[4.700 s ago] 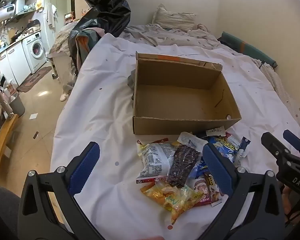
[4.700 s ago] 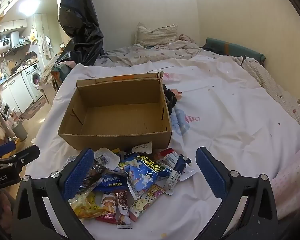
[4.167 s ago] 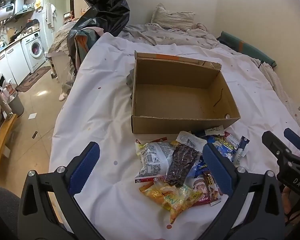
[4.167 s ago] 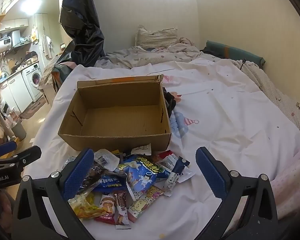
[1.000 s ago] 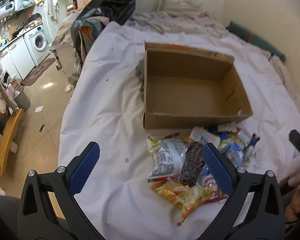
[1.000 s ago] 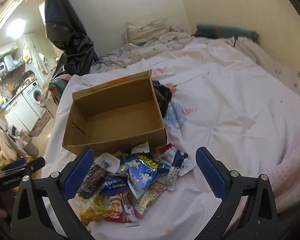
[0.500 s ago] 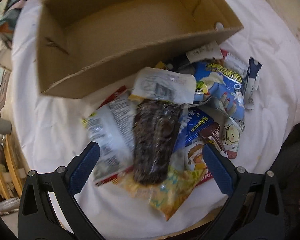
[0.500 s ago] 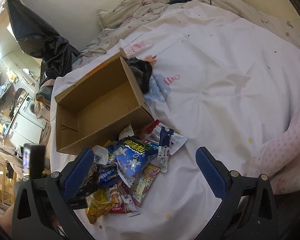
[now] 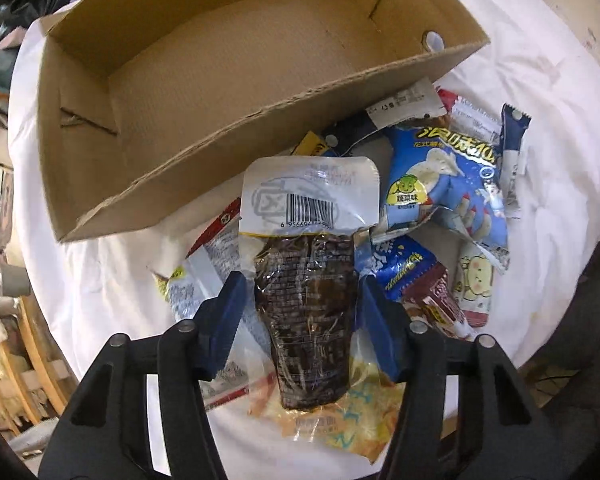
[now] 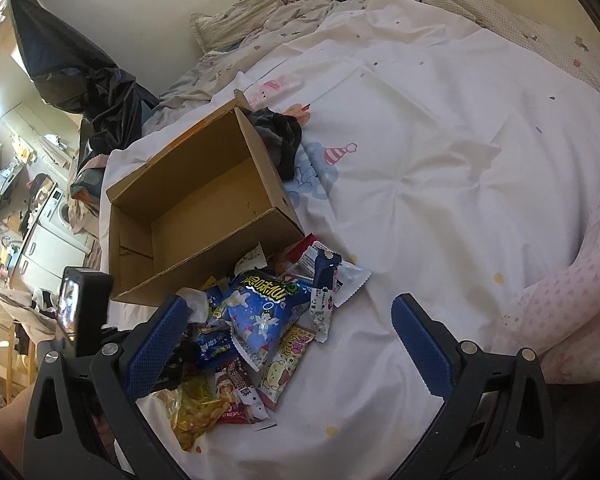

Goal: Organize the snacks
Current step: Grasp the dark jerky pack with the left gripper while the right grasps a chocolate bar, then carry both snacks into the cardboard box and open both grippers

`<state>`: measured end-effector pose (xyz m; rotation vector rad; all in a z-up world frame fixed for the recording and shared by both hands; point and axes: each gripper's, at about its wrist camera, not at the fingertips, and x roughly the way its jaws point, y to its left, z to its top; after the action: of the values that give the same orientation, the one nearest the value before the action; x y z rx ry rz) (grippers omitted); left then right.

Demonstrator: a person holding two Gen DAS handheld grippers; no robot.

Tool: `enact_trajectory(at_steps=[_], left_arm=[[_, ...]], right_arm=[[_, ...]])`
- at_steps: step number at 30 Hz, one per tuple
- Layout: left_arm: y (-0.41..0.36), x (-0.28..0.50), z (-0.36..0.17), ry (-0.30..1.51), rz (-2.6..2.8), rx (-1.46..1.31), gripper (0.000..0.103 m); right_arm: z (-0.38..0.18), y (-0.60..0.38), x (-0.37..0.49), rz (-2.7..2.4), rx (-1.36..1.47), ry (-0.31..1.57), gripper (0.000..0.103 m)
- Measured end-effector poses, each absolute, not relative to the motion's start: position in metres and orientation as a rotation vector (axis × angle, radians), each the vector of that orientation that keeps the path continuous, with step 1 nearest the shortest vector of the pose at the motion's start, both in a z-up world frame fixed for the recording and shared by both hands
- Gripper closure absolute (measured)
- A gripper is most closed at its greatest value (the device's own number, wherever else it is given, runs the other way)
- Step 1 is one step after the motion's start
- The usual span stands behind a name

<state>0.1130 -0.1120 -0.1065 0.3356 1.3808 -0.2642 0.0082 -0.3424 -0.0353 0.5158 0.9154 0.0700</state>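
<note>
The box is open on top, and its floor is bare. Its near wall stands between the floor and the snack pile, which lies close against it. Right of the pile, the white sheet is free.

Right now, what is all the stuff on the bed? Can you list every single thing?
cardboard box: one, brown, nothing in it, on the sheet behind the snacks.
dark snack pack: one, brown with a white barcode top, on top of the pile, between the left pads.
blue chip bag: one, blue, right part of the pile.
yellow snack bag: one, yellow, under the dark pack.
other small packets: several, mixed colours, count unclear.
white sheet: one, with small cartoon prints, covers the bed.
dark cloth: one, beside the box.
left gripper: black with blue pads, closing around the dark pack.
right gripper: open, nothing held.
</note>
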Motion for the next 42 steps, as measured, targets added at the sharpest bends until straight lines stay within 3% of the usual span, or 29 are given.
enact_trajectory(at_steps=[7, 10, 12, 17, 25, 30, 32, 42], left_arm=[[-0.084, 0.074, -0.069, 1.306, -0.244, 0.201, 0.05], [-0.062, 0.057, -0.043, 1.248, -0.212, 0.126, 0.05], [-0.047, 0.051, -0.033, 1.225, -0.177, 0.066, 0.05], [-0.029, 0.037, -0.03, 1.199, -0.129, -0.032, 0.05], [-0.009, 0.034, -0.039, 1.189, -0.103, -0.074, 0.05], [-0.005, 0.038, -0.043, 1.175, -0.093, -0.089, 0.05], [0.0, 0.038, -0.041, 1.169, -0.09, -0.106, 0.05], [0.001, 0.032, -0.034, 1.132, -0.056, -0.098, 0.05]], right_arm=[[-0.044, -0.332, 0.012, 0.115, 0.506, 0.979, 0.0], [-0.056, -0.319, 0.016, 0.2, 0.518, 1.07, 0.019], [-0.072, -0.308, 0.021, 0.265, 0.531, 1.165, 0.039], [-0.1, -0.278, 0.027, 0.335, 0.471, 1.312, 0.056], [-0.12, -0.235, 0.043, 0.313, 0.306, 1.391, 0.062], [-0.134, -0.22, 0.05, 0.291, 0.226, 1.425, 0.081], [-0.136, -0.216, 0.05, 0.296, 0.203, 1.422, 0.085], [-0.102, -0.23, 0.029, 0.354, 0.266, 1.315, 0.086]])
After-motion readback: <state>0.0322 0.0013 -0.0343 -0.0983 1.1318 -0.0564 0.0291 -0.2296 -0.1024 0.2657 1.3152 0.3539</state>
